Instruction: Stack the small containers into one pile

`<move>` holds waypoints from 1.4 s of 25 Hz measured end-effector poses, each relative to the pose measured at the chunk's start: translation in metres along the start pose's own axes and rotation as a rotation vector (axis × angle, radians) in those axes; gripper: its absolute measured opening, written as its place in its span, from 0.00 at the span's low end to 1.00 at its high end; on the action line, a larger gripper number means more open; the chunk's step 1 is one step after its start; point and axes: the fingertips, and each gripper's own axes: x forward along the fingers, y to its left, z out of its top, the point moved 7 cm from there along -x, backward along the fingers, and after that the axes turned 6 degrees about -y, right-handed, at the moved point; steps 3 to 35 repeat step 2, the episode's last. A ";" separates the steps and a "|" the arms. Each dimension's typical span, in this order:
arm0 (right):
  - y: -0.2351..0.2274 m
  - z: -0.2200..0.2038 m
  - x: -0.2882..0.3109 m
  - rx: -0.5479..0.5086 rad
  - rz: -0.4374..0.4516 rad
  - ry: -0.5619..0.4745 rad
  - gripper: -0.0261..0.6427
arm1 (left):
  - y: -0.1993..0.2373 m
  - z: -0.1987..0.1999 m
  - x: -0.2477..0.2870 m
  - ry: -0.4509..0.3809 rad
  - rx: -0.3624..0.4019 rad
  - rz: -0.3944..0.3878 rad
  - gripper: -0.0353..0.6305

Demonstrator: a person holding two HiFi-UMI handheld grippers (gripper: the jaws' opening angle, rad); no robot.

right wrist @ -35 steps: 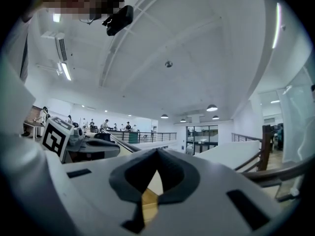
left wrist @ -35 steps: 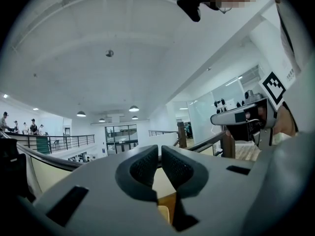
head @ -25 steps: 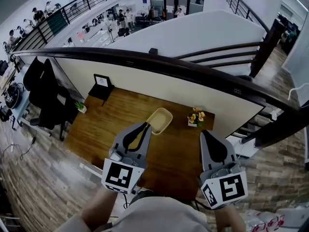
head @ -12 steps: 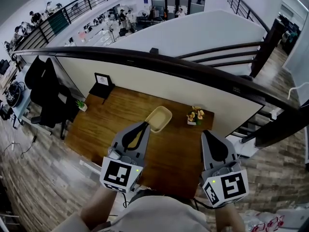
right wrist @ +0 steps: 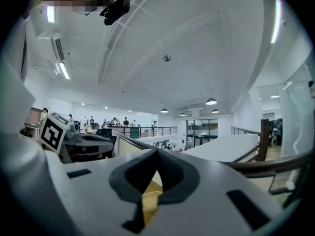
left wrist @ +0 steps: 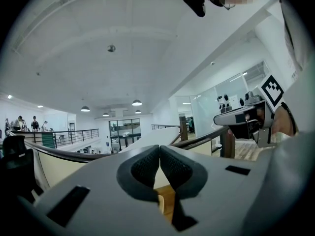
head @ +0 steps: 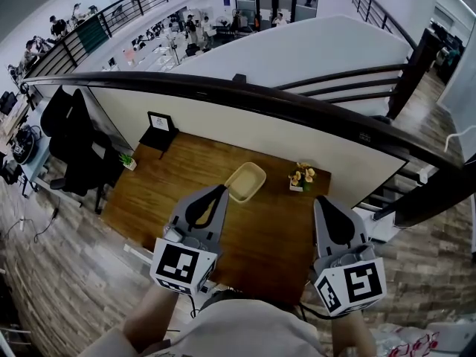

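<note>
With the left gripper (head: 221,191) and right gripper (head: 322,201) low in frame, jaws closed on nothing, I would open one before reaching the cream container (head: 245,182) at mid-frame on the desk (head: 167,192), then take its near rim squarely.

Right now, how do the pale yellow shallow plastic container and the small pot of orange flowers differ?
The pale yellow container is wide, shallow and looks empty; the flower pot is smaller and full of blooms. The container sits left of the pot. Both stand on the brown wooden table, untouched.
</note>
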 end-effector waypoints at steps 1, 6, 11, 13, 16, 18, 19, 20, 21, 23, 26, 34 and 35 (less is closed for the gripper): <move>0.000 0.000 0.000 0.000 0.000 -0.001 0.04 | 0.000 0.001 0.000 0.004 0.000 0.000 0.07; 0.000 0.000 -0.001 0.001 0.000 -0.001 0.04 | 0.000 0.001 0.000 0.005 -0.001 0.000 0.06; 0.000 0.000 -0.001 0.001 0.000 -0.001 0.04 | 0.000 0.001 0.000 0.005 -0.001 0.000 0.06; 0.000 0.000 -0.001 0.001 0.000 -0.001 0.04 | 0.000 0.001 0.000 0.005 -0.001 0.000 0.06; 0.000 0.000 -0.001 0.001 0.000 -0.001 0.04 | 0.000 0.001 0.000 0.005 -0.001 0.000 0.06; 0.000 0.000 -0.001 0.001 0.000 -0.001 0.04 | 0.000 0.001 0.000 0.005 -0.001 0.000 0.06; 0.000 0.000 -0.001 0.001 0.000 -0.001 0.04 | 0.000 0.001 0.000 0.005 -0.001 0.000 0.06; 0.000 0.000 -0.001 0.001 0.000 -0.001 0.04 | 0.000 0.001 0.000 0.005 -0.001 0.000 0.06; 0.000 0.000 -0.001 0.001 0.000 -0.001 0.04 | 0.000 0.001 0.000 0.005 -0.001 0.000 0.06; 0.000 0.000 -0.001 0.001 0.000 -0.001 0.04 | 0.000 0.001 0.000 0.005 -0.001 0.000 0.06; 0.000 0.000 -0.001 0.001 0.000 -0.001 0.04 | 0.000 0.001 0.000 0.005 -0.001 0.000 0.06; 0.000 0.000 -0.001 0.001 0.000 -0.001 0.04 | 0.000 0.001 0.000 0.005 -0.001 0.000 0.06; 0.000 0.000 -0.001 0.001 0.000 -0.001 0.04 | 0.000 0.001 0.000 0.005 -0.001 0.000 0.06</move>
